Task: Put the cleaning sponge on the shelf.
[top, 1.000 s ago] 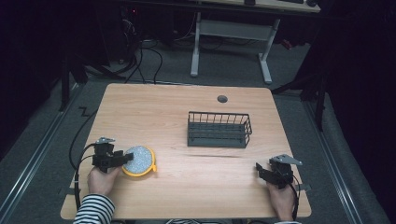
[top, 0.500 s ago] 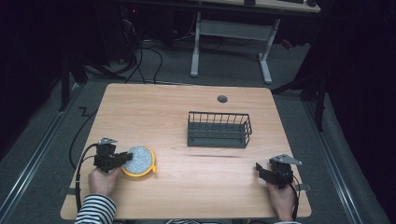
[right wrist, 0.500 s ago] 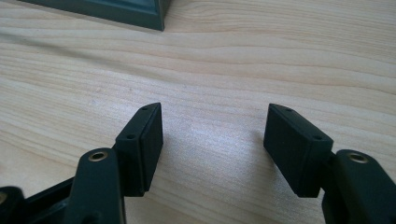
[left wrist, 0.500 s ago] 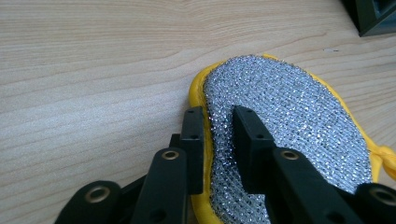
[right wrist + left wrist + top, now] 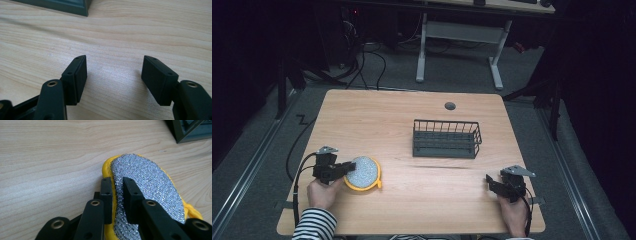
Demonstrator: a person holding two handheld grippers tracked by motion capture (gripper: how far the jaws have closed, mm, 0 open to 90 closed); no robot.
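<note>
The scouring pad, silver mesh on top with a yellow edge, lies on the bench near its front left corner. The left gripper has its jaws clenched on the pad's near rim, having just closed onto it, so the edge bulges up between them. In the high view that gripper covers the pad's left side, and the hand behind it shows a striped sleeve.

Nothing lies between the pad and the dark wire basket, which stands well apart toward the middle of the bench; the basket's inside is hard to make out. A round grommet sits beyond it.

The right gripper rests near the front right corner, jaws released and spread over bare wood, with a basket corner cut off at the top edge.
</note>
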